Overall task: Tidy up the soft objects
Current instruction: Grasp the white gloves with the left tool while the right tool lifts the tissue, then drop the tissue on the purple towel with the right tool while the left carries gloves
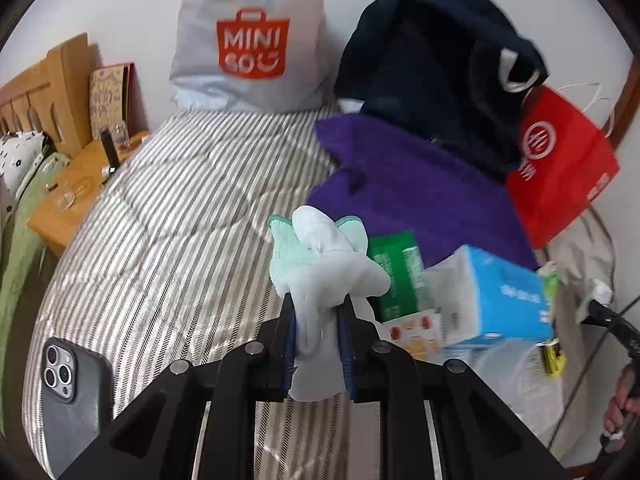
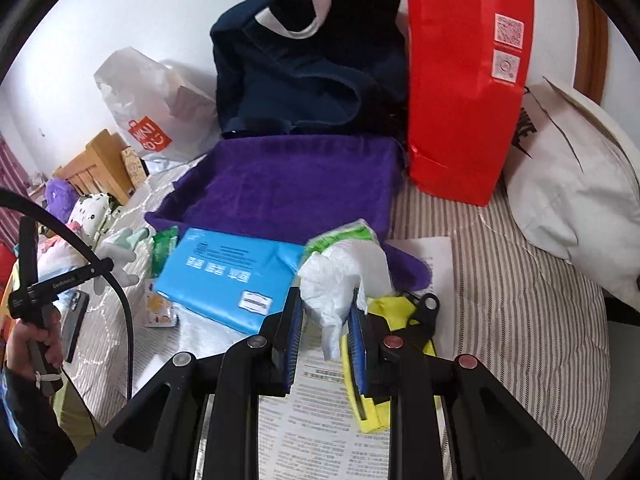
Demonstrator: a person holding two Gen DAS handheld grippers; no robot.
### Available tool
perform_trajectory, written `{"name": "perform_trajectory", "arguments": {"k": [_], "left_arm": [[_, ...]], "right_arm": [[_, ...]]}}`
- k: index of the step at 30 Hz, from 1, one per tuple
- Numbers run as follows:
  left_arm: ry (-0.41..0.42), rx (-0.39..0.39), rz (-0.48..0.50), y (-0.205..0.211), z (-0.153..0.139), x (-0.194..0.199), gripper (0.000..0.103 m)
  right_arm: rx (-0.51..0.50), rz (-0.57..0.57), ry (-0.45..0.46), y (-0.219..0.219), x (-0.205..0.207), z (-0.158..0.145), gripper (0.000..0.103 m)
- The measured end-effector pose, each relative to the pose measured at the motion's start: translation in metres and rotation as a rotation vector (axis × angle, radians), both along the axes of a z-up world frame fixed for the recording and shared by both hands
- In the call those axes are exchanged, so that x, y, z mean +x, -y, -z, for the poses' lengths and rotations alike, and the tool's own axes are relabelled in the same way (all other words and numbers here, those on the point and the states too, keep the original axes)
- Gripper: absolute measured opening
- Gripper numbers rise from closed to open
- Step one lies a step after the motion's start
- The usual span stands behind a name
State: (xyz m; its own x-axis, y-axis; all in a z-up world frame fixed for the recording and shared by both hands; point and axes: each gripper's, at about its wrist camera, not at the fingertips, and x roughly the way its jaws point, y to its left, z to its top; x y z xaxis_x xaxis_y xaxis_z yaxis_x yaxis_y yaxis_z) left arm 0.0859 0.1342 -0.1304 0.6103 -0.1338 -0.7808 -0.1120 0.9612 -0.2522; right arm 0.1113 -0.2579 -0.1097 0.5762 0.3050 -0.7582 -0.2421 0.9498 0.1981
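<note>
My left gripper [image 1: 318, 316] is shut on a pale blue and mint knit glove [image 1: 324, 256], held above the striped bedspread [image 1: 160, 220]. The glove also shows in the right wrist view [image 2: 120, 252]. My right gripper [image 2: 326, 308] is shut on a crumpled white tissue [image 2: 340, 276] over a blue tissue pack [image 2: 232, 268] and a printed paper sheet [image 2: 320, 420]. A purple towel [image 2: 288, 184] lies behind, with a dark navy garment [image 2: 304, 60] piled at the wall. A yellow pouch [image 2: 380, 360] lies under the right finger.
A white Miniso bag [image 1: 248, 40] and a red paper bag [image 2: 464, 80] stand at the wall. A phone [image 1: 76, 384] lies on the bed. A green box [image 1: 396, 276], a white pillow [image 2: 576, 192] and a wooden side table [image 1: 80, 184] are nearby.
</note>
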Motion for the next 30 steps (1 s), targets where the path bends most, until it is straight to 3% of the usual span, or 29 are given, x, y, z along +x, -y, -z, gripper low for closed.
{"name": "perform_trajectory", "arguments": {"k": [8,19,30], "left_arm": [[0.068,0.026,0.044,0.016,-0.036,0.003,0.018],[0.114,0.036,0.134,0.047,-0.061,0.049,0.018],[0.105,0.044,0.175,0.062,-0.054,0.106,0.018]], "right_arm": [[0.021,-0.045,0.041,-0.015,0.004,-0.016,0.022],[0.022,-0.036,0.077,-0.019,0.043,-0.037,0.022],[0.0,-0.013,0.016,-0.031,0.117,-0.012,0.022]]}}
